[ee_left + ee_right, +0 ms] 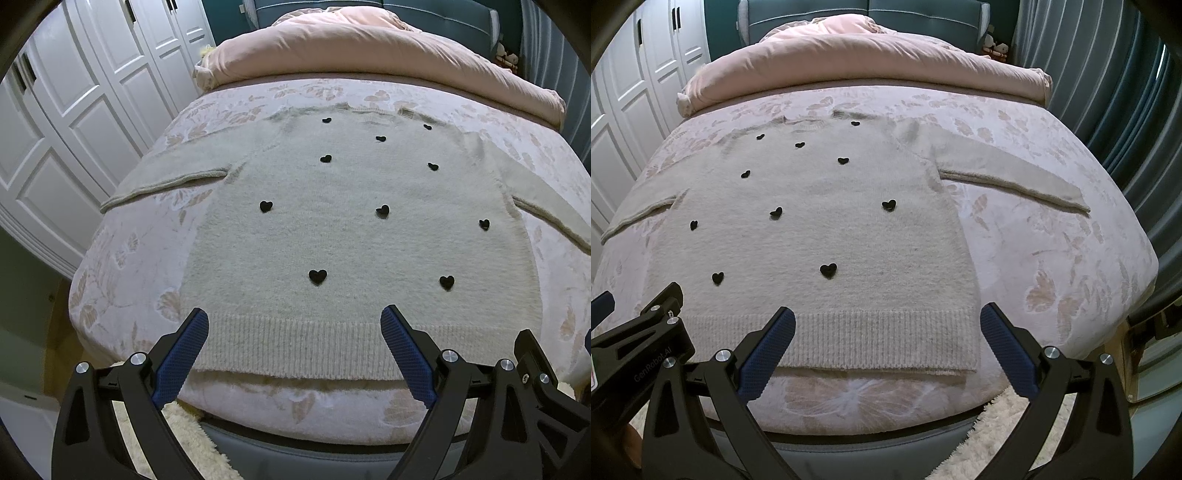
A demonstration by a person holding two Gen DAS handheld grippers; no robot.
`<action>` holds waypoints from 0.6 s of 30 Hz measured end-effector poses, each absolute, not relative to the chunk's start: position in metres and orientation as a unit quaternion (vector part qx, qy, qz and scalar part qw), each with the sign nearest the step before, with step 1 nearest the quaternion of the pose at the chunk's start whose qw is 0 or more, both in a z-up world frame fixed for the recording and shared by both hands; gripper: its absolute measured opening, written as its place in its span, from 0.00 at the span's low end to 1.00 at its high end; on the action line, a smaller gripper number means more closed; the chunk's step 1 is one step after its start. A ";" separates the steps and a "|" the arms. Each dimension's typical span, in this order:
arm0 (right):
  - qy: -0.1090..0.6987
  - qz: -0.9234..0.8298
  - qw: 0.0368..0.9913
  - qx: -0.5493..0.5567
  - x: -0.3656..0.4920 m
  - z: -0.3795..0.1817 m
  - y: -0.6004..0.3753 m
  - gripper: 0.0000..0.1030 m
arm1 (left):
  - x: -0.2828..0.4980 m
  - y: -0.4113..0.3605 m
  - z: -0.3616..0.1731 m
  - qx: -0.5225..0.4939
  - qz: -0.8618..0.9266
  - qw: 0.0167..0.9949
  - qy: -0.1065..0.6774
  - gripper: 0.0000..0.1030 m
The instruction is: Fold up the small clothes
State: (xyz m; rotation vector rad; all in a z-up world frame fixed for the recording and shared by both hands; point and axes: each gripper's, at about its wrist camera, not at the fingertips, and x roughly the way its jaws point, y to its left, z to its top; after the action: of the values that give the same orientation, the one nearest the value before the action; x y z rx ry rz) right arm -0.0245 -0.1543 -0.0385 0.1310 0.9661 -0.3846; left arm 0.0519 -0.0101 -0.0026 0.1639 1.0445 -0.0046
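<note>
A small cream knitted sweater [354, 236] with black hearts lies flat on the bed, sleeves spread out to both sides, ribbed hem toward me. It also shows in the right wrist view [820, 236]. My left gripper [295, 328] is open and empty, hovering over the left half of the hem. My right gripper [888, 328] is open and empty over the right half of the hem, near the hem's right corner [967, 365]. The right gripper's body shows at the right edge of the left wrist view [535, 365], and the left gripper's body at the left edge of the right wrist view [646, 332].
The bed [125, 280] has a pale floral cover. A pink folded duvet [369, 48] lies across its far end. White wardrobe doors [74, 122] stand at the left, a blue curtain [1115, 110] at the right, and a fluffy white rug [1008, 424] on the floor.
</note>
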 end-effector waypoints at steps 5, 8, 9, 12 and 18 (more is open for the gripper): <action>0.464 -0.174 0.866 0.067 -0.019 -0.046 -0.156 0.95 | 0.061 -0.014 -0.009 0.074 -0.005 0.859 0.507 0.90; 0.463 -0.141 0.869 0.100 -0.010 -0.053 -0.175 0.95 | 0.071 -0.007 -0.012 0.038 -0.023 0.856 0.515 0.92; 0.459 -0.138 0.870 0.116 -0.007 -0.056 -0.187 0.95 | 0.075 -0.001 -0.012 0.023 -0.024 0.857 0.514 0.92; 0.446 -0.152 0.863 0.182 0.005 -0.067 -0.254 0.95 | 0.088 0.010 -0.014 -0.009 -0.022 0.858 0.512 0.92; 0.381 -0.232 0.812 0.377 0.019 -0.107 -0.452 0.95 | 0.113 0.032 -0.025 -0.037 0.004 0.852 0.522 0.92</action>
State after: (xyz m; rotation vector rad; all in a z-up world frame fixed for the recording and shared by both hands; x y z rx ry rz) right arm 0.0192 -0.4525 -0.1069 0.8044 0.8139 -0.4962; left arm 0.1131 0.0323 -0.0247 -0.0784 1.0992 0.0093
